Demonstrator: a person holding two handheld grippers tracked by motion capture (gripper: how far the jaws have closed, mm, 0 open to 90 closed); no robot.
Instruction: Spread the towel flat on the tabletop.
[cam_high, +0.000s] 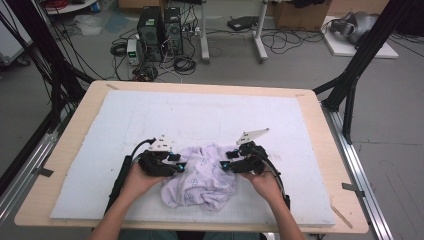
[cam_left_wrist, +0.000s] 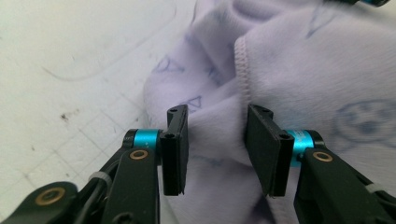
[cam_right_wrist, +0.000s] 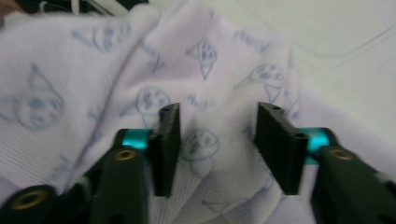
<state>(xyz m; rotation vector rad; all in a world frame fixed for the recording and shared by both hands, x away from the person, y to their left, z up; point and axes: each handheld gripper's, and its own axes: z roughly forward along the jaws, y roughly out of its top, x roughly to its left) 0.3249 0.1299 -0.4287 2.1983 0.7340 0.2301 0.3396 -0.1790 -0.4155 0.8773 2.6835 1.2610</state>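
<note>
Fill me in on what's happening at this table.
A person works a crumpled lilac cloth on the white mat with two hand-held grippers. The left gripper and the right gripper come at the heap from opposite sides. Each has a fold of cloth between its jaws, which stand part open; whether the pads are pressing yet isn't clear. The cloth is bunched, not spread.

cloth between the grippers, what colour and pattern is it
The cloth is pale lilac with small blue printed figures, clearest in the right gripper view.

The soft, fuzzy lilac cloth (cam_high: 202, 175) lies on a matt white foam sheet (cam_high: 200, 115) over a pale smooth wooden table (cam_high: 320, 125).
</note>
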